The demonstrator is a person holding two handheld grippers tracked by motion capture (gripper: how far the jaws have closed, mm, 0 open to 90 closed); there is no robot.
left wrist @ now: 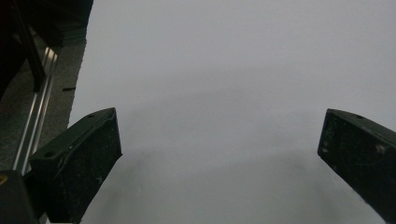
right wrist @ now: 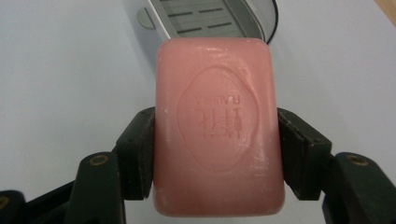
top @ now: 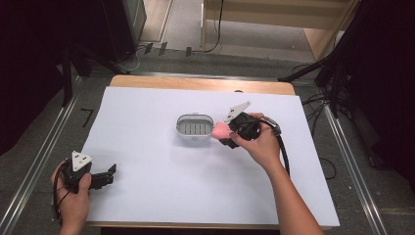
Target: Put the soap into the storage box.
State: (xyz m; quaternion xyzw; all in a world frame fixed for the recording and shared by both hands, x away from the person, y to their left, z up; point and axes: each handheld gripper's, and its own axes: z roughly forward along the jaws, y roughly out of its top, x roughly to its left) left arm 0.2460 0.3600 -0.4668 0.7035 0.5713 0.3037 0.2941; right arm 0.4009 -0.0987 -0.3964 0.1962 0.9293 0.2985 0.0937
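A pink bar of soap with an embossed stamp sits clamped between the jaws of my right gripper, which is shut on it. From above, the pink soap hangs just right of a grey oval soap dish with a slotted floor, and the right gripper points left at it. The dish's rim lies just beyond the soap. My left gripper rests at the table's front left, open, with its jaws far apart over bare white paper.
A white sheet covers the wooden table. Metal rails run along both sides of the table. Cables and black stands lie on the floor behind and to the right.
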